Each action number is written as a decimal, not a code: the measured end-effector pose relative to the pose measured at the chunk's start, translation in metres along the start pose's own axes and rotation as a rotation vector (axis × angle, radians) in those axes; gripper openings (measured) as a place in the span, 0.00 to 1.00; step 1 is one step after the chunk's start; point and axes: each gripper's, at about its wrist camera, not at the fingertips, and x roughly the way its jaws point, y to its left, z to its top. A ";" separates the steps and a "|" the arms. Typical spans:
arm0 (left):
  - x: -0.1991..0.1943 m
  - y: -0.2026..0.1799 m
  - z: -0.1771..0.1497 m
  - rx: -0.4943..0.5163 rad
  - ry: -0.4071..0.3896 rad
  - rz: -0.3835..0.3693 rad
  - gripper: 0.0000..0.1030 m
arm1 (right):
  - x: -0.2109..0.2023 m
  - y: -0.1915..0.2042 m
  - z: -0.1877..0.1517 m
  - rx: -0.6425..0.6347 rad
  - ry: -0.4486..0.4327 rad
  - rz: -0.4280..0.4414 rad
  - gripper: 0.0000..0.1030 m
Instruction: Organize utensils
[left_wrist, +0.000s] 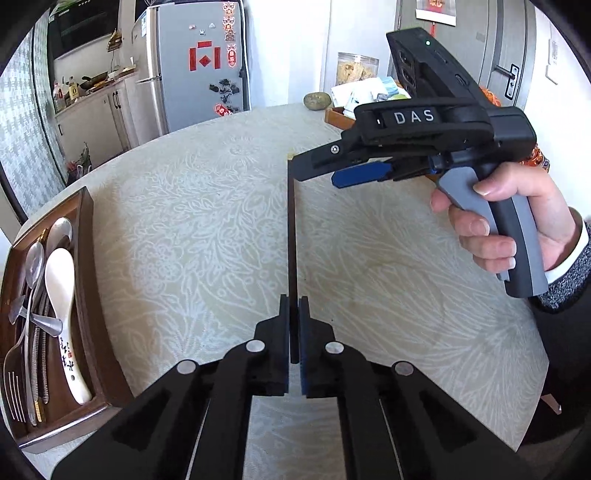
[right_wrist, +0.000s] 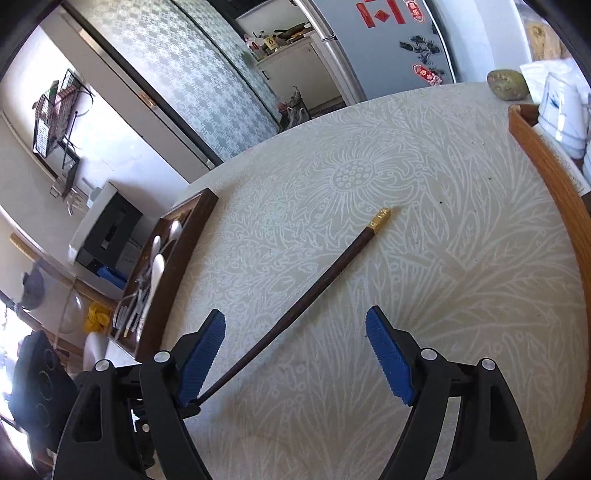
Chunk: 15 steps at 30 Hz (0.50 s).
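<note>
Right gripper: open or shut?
Open. The right gripper has its blue pads spread wide, and the chopstick passes between them, ungripped.

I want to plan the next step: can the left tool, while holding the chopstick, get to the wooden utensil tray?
Probably yes. The left tool is shut on the dark chopstick, and the utensil tray lies to its left with only bare tablecloth between them. The right tool is open, off to the other side.
</note>
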 end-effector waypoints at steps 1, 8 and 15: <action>-0.002 -0.001 0.002 0.004 -0.004 -0.007 0.05 | 0.002 -0.003 0.000 0.030 0.008 0.031 0.77; -0.016 -0.013 0.013 -0.010 -0.072 0.003 0.05 | 0.009 -0.007 -0.002 0.117 0.023 0.068 0.65; -0.031 -0.031 0.016 0.013 -0.113 -0.030 0.05 | 0.017 0.012 -0.003 0.031 0.035 -0.061 0.30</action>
